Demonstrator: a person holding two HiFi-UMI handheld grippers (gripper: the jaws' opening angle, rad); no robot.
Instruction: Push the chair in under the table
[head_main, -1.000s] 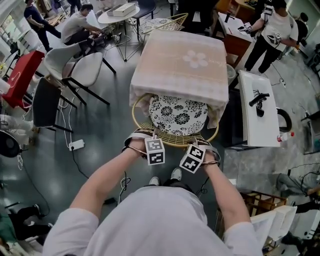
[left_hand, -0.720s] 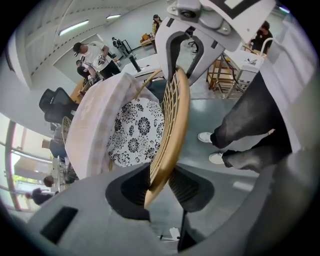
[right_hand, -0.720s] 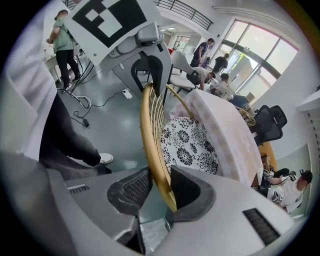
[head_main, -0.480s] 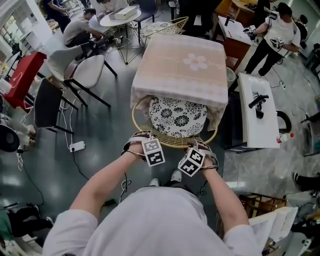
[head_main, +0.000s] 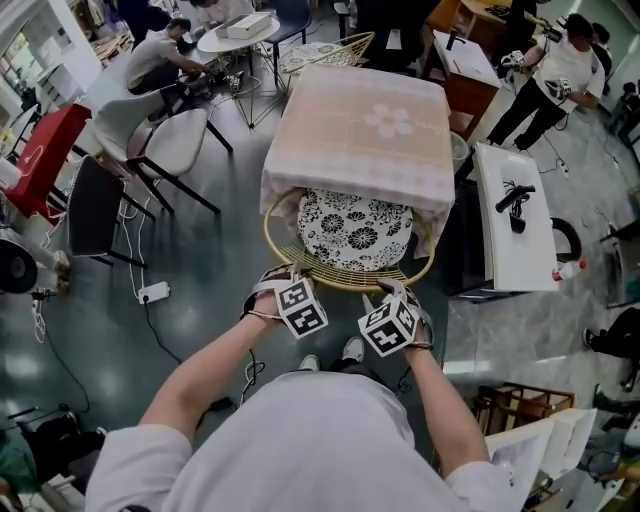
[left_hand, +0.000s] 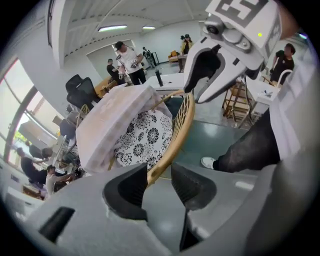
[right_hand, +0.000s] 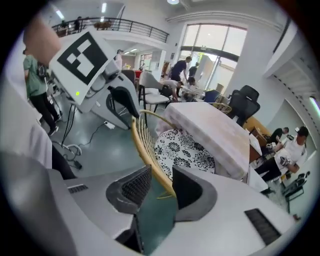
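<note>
Our left claw (left_hand: 159, 184) and right claw (right_hand: 161, 186) have just been opening, released, each astride the rim of the golden wicker chair (head_main: 345, 283) at the pink-clothed worktop (head_main: 360, 130).

White side table (head_main: 505, 250) sitting at right, black tool (head_main: 515, 200) lying on it, bottle (head_main: 566, 270) lying just beside its edge. Power strip (head_main: 153, 291) lying on the floor at left. Pale shell chair (head_main: 175, 140) and black chair (head_main: 93, 208) standing beyond it. One person (head_main: 150, 60) crouching by the round table (head_main: 215, 38); another person (head_main: 550, 70) standing top right.
</note>
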